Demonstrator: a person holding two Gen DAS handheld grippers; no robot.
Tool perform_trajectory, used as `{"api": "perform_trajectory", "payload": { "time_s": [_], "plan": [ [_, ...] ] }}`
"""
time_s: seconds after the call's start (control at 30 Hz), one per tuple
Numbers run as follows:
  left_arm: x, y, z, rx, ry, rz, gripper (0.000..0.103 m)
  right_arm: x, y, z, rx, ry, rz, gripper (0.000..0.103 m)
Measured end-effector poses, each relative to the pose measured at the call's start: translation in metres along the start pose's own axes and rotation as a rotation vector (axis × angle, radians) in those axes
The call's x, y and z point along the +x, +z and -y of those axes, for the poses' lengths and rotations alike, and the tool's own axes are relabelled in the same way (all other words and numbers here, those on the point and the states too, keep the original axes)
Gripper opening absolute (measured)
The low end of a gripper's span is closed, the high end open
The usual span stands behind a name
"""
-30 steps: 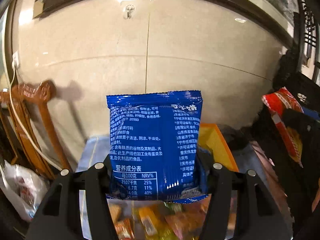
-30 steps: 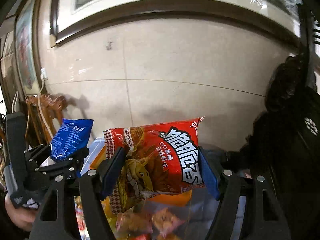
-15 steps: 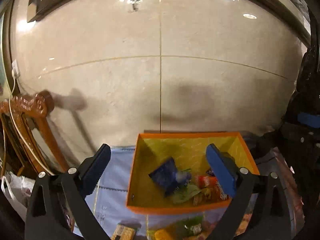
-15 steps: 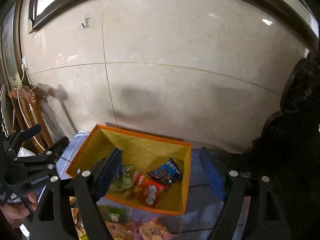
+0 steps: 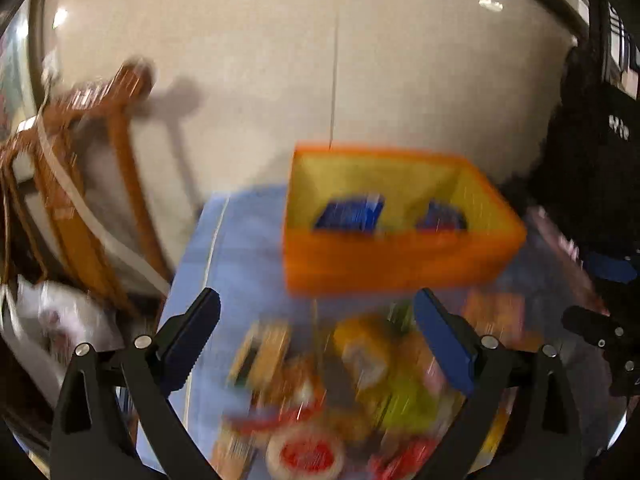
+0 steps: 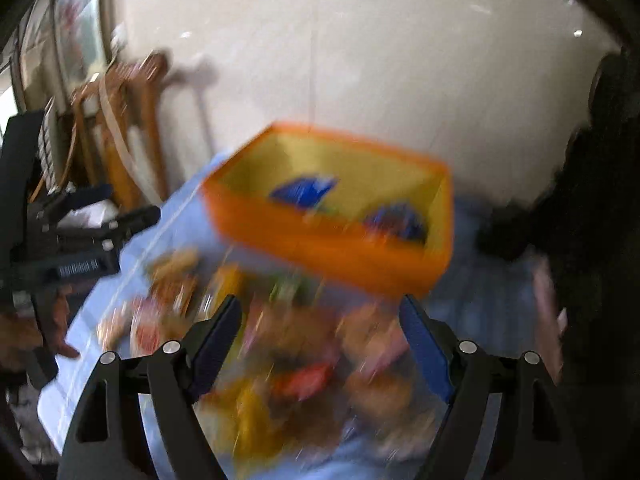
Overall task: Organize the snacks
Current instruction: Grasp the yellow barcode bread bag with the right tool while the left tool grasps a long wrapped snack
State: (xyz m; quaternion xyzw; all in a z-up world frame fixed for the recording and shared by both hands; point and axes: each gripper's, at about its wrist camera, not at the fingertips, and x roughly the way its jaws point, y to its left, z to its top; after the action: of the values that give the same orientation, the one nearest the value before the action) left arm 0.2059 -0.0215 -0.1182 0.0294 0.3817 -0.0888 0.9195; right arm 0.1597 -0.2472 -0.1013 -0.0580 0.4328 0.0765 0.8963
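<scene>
Both views are motion-blurred. An orange box (image 5: 400, 264) with a yellow inside stands on a light blue cloth (image 5: 236, 256) against the wall; it also shows in the right wrist view (image 6: 332, 252). Blue snack packets (image 5: 350, 214) lie inside it. A pile of loose snack packets (image 5: 320, 392) lies in front of the box, also seen in the right wrist view (image 6: 288, 360). My left gripper (image 5: 316, 344) is open and empty above the pile. My right gripper (image 6: 320, 344) is open and empty above the pile too.
A carved wooden chair (image 5: 80, 200) stands left of the table by the wall. A dark object (image 5: 592, 184) fills the right side. The left gripper (image 6: 72, 248) and its hand show at the left of the right wrist view.
A second ago my left gripper held a blue packet and my right a red one. Both were released into the box. Both grippers have since pulled back and tilted down over the pile.
</scene>
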Motion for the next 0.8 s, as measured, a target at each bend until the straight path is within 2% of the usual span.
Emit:
{"api": "perform_trajectory", "payload": {
  "time_s": [0.1,0.17,0.27,0.4,0.57,0.8],
  "plan": [
    [0.005,-0.062,-0.015,-0.001,0.022,-0.088,0.095,0.015,-0.054,-0.019,-0.016,-0.005,-0.066,0.081],
    [0.013,-0.091,-0.02,-0.013,0.057,-0.14,0.095,0.028,-0.078,-0.027,-0.01,-0.017,-0.113,0.081],
    [0.023,-0.117,-0.018,-0.04,0.075,-0.167,0.095,0.041,-0.097,-0.036,0.012,-0.019,-0.15,0.081],
    [0.026,-0.128,-0.008,-0.047,0.08,-0.143,0.095,0.045,-0.098,-0.047,-0.007,-0.036,-0.143,0.081],
    [0.033,-0.128,-0.003,-0.086,0.068,-0.155,0.095,0.041,-0.094,-0.046,-0.016,-0.06,-0.126,0.081],
    [0.066,-0.132,0.008,-0.097,0.074,-0.175,0.095,0.07,-0.099,-0.041,-0.016,-0.072,-0.171,0.082]
  ]
}}
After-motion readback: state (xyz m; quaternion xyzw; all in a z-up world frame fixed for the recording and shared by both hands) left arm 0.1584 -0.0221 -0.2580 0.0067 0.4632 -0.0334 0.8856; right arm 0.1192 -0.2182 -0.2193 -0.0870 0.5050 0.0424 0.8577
